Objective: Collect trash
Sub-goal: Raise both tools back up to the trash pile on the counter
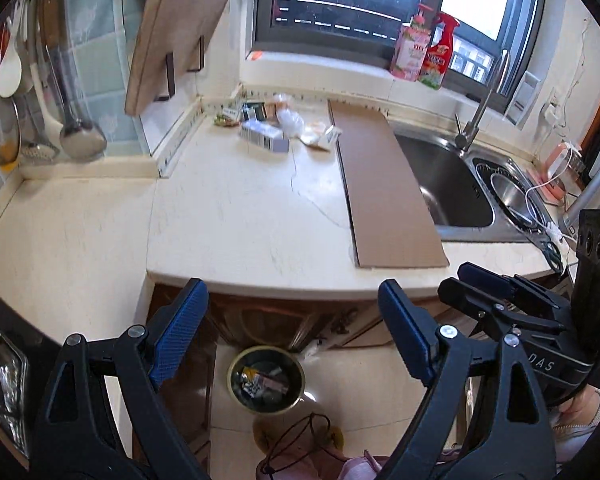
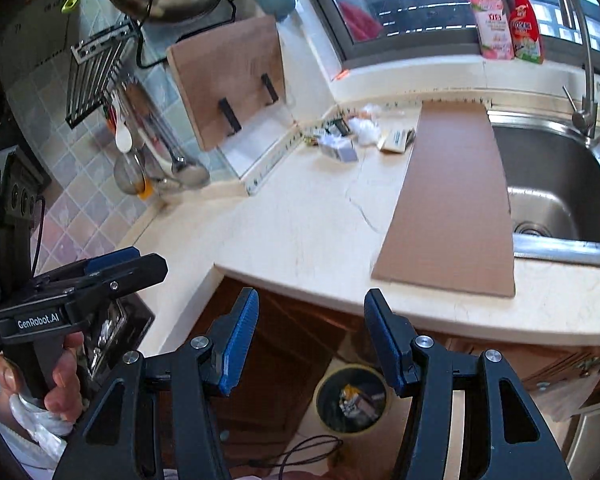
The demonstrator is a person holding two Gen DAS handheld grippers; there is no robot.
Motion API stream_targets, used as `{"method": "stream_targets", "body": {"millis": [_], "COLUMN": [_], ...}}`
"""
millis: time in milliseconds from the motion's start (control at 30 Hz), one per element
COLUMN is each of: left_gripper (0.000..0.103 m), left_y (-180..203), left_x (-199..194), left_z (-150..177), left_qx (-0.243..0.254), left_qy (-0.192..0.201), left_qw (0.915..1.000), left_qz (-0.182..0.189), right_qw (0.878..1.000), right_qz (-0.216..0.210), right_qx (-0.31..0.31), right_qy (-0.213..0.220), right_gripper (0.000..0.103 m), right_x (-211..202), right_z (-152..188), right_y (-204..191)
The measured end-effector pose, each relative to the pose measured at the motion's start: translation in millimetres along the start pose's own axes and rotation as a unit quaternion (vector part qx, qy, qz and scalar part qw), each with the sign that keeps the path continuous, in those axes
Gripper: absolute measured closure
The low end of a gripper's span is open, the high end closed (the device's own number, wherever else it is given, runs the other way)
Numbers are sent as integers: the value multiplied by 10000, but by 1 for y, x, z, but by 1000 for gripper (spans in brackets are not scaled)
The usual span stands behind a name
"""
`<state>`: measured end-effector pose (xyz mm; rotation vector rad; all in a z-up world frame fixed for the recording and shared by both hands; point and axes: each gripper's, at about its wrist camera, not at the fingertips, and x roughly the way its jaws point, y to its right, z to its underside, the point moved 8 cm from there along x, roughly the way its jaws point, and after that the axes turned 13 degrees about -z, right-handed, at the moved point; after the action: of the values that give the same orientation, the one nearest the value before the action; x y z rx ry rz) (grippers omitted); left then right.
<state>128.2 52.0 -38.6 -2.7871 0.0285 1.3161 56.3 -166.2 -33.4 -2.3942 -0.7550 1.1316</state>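
At the upper middle of both views, a heap of trash [image 1: 268, 124] [image 2: 352, 136] — boxes, wrappers, crumpled plastic — lies in the table's [image 1: 240, 220] [image 2: 308, 216] back corner, beside a cardboard sheet [image 1: 384, 188] [image 2: 452, 196]. Low in frame, the left gripper [image 1: 292, 332] stands wide and empty, the right gripper [image 2: 310, 344] half-open and empty, above a floor bin [image 1: 266, 380] [image 2: 352, 400] holding scraps.

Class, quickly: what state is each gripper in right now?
Left gripper: open, holding nothing.
Right gripper: open, holding nothing.

cream countertop [image 1: 240, 216], brown cardboard [image 1: 384, 184] (plain)
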Motion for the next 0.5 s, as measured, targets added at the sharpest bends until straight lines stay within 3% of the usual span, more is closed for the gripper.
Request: {"method": "stream_targets", "body": {"millis": [500], "left_gripper": [19], "left_y": [-22], "left_x": [20], "left_z": [-86], "left_qx": [427], "left_qy": [312], "left_qw": [9984], "left_qz": [212], "right_qw": [9971], "right_qz": [358], "right_qx": [126], "right_qy": [662], "right_gripper": [47], "right_x": [14], "right_z": [-95], "right_y": [-21]}}
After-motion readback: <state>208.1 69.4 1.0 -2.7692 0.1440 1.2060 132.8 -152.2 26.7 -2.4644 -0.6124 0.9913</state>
